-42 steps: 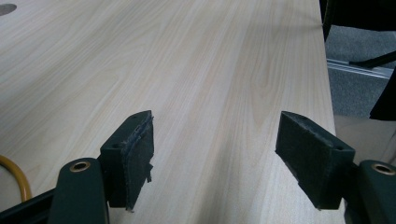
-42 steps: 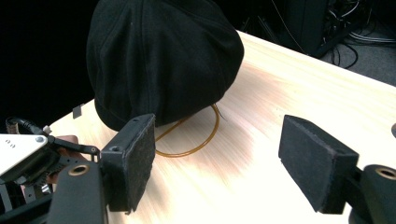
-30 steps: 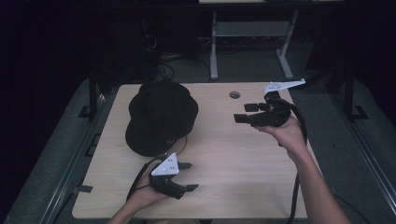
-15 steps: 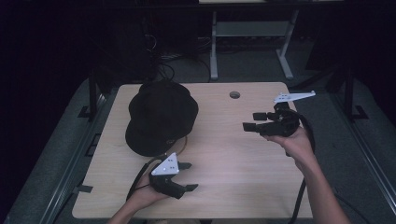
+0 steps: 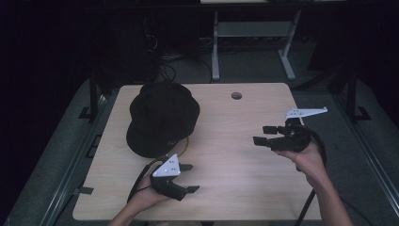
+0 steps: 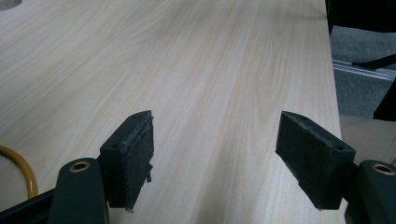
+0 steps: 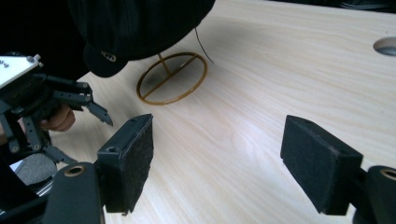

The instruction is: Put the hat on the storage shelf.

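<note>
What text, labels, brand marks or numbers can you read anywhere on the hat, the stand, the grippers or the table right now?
No text can be read in these pictures.
Black hat: a small metal emblem on its front edge, too small to tell whether it bears letters.
Grey plate on the left gripper: small dots, no lettering.
Grey plate on the right gripper: small dots, no lettering.
Gold wire stand and table: no markings.

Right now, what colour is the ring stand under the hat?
Golden yellow ring stand, clearest in the right gripper view.
</note>
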### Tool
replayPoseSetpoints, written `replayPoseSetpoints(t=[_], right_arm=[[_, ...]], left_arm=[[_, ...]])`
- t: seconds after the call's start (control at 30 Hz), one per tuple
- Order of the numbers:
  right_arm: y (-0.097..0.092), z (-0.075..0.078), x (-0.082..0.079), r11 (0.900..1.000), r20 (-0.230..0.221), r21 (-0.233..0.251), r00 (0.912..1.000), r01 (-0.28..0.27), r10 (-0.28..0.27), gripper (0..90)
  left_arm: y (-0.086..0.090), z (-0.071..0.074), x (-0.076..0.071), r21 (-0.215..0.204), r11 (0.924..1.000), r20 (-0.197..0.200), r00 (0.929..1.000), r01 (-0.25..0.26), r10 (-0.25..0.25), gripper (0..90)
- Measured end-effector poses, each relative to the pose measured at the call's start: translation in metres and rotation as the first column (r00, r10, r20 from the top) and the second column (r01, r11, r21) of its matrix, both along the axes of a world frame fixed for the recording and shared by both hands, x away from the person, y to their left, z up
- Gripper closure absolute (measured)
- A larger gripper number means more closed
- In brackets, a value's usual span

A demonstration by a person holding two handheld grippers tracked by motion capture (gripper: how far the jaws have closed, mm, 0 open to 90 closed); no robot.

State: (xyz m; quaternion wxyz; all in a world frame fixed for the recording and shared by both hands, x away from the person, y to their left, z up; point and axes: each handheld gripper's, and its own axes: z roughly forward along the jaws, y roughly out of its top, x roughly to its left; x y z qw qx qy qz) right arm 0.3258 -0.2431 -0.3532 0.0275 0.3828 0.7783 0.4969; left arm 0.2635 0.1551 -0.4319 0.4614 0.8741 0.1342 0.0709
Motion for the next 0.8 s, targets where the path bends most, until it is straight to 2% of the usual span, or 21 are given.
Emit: replayPoseSetpoints(t=[0.33, 0.6, 0.8], right_arm=[[-0.012, -0.018, -0.015, 0.9998, -0.001, -0.005, 0.9999, 0.017, -0.017, 25.1], [-0.019, -0.038, -0.031, 0.9996, -0.03, -0.02, 0.9993, 0.021, -0.022, 25.1], [-0.028, -0.051, -0.044, 0.9991, -0.032, -0.018, 0.9988, 0.038, -0.038, 25.1]], left_arm=[[0.001, 0.0, 0.0, -0.004, 1.0, 0.001, 1.0, -0.006, 0.006, 27.2], [0.002, 0.001, 0.0, -0.01, 0.9999, 0.0, 0.9999, -0.011, 0.011, 27.2], [0.003, 0.001, 0.0, -0.003, 1.0, 0.001, 1.0, -0.008, 0.008, 27.2]])
